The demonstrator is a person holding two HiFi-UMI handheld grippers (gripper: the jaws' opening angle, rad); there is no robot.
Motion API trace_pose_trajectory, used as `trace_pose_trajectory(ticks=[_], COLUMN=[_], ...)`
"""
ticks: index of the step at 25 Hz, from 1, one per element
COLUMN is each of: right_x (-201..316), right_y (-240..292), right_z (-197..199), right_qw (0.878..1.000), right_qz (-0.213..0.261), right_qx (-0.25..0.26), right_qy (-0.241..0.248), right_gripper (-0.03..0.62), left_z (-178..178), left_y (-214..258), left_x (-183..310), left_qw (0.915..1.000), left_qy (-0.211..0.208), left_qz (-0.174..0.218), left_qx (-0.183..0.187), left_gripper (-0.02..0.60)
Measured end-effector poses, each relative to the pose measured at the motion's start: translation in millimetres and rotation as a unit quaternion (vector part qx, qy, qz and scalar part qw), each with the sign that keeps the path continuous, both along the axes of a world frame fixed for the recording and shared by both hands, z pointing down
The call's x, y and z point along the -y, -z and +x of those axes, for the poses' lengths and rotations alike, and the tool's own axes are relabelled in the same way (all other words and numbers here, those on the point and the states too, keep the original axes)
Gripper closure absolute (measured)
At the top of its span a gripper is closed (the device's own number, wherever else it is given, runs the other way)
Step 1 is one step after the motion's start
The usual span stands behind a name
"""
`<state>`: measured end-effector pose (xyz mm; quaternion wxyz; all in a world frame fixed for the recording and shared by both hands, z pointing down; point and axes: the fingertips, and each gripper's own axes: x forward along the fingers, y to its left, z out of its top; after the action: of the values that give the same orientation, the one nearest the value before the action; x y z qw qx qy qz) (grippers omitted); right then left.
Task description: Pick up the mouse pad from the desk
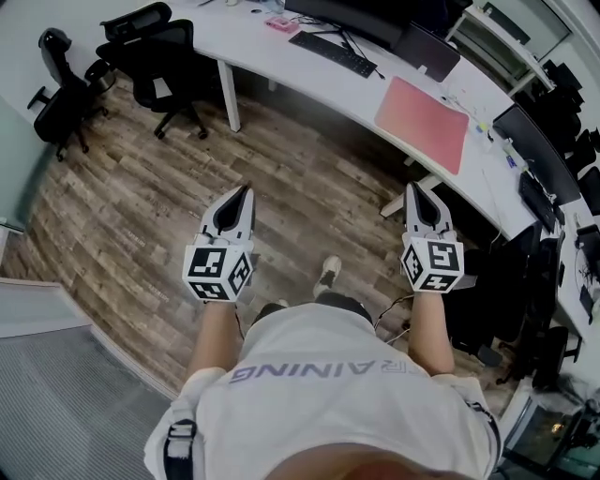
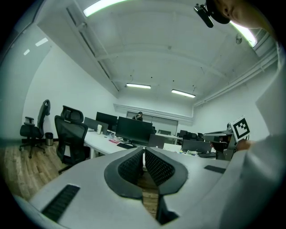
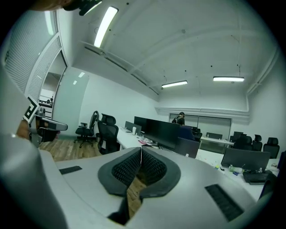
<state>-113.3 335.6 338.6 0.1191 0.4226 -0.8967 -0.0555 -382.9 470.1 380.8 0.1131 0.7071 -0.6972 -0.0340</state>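
Note:
A pink mouse pad [image 1: 424, 123] lies flat on the long white desk [image 1: 253, 49], to the right of a black keyboard [image 1: 334, 53]. My left gripper [image 1: 247, 190] is held over the wooden floor, well short of the desk, shut with nothing between its jaws. My right gripper [image 1: 412, 190] is level with it on the right, below the pad and short of the desk edge, also shut and empty. In the left gripper view the closed jaws [image 2: 143, 151] point toward the desk; the right gripper view shows its jaws [image 3: 140, 150] meeting at the tips.
Black office chairs [image 1: 159, 56] stand at the desk's left end, another [image 1: 61, 80] farther left. Monitors [image 1: 361, 19] line the desk's back. A second desk with monitors [image 1: 539, 155] and chairs runs along the right. A person [image 2: 139, 116] stands far across the room.

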Motion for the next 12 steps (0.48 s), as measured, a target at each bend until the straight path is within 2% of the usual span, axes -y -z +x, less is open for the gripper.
trace_pose_trajectory(ticks=[6,12], right_x=[69,153], right_y=[2,3], right_z=[18,52], right_qw=[1.000,0.999], right_qz=[0.005,-0.008], right_qx=[0.020,0.033], right_qy=[-0.018,-0.033], right_gripper=[0.569,0.569], left_z=[14,47], left_y=[7,19], left_x=[74,164], left_qw=[0.9997,0.9989], left_qy=[-0.018,-0.040], left_qz=[-0.005,-0.007], left_qx=[0.015,0.025], left_gripper=[0.543,0.541])
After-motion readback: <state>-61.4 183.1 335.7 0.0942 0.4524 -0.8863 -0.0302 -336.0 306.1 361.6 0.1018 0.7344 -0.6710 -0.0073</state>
